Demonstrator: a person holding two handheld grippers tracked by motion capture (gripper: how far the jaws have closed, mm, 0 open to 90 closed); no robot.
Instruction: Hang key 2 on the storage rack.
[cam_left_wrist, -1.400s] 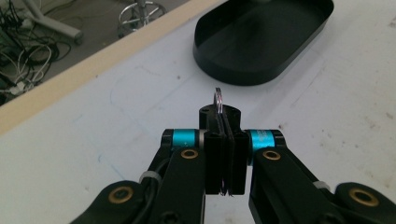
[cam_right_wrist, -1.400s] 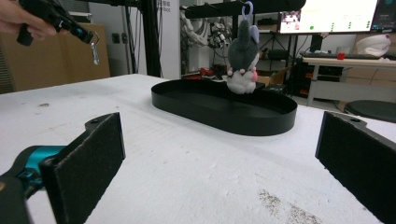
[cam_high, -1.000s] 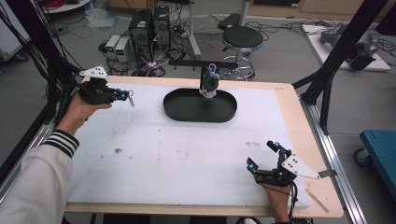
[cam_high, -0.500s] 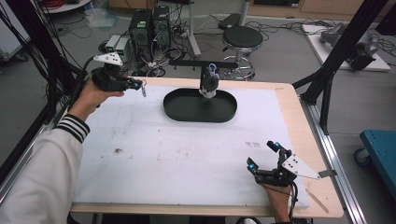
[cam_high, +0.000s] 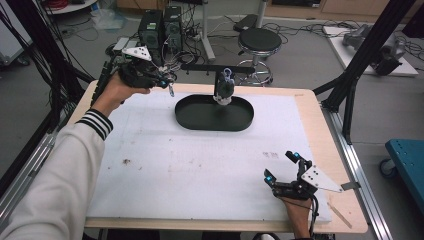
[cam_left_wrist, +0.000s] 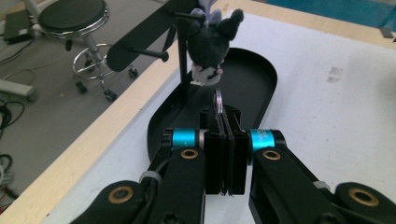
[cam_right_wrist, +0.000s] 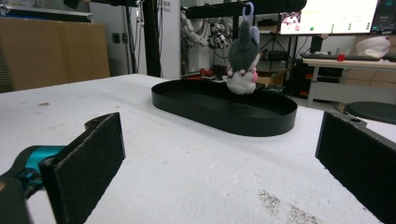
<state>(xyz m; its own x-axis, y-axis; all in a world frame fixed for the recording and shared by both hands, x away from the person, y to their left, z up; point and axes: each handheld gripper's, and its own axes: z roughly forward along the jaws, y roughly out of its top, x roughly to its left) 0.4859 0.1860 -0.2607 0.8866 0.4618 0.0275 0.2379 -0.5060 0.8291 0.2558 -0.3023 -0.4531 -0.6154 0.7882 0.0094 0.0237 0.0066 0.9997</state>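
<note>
Ring (cam_left_wrist: 218, 100) of small silver metal pinched edge-on between my left gripper (cam_high: 167, 85) jaws, pads pressed tight on it, top arc poking out. Left hand held above far-left corner of counter (cam_high: 200, 165), near black oval tray (cam_high: 212, 114). Grey plush toy (cam_left_wrist: 211, 44) hangs from black stand arm (cam_high: 215, 67) over tray, just ahead of ring. Right gripper (cam_high: 282, 169) low at near-right counter edge, jaws spread wide, nothing between.
</note>
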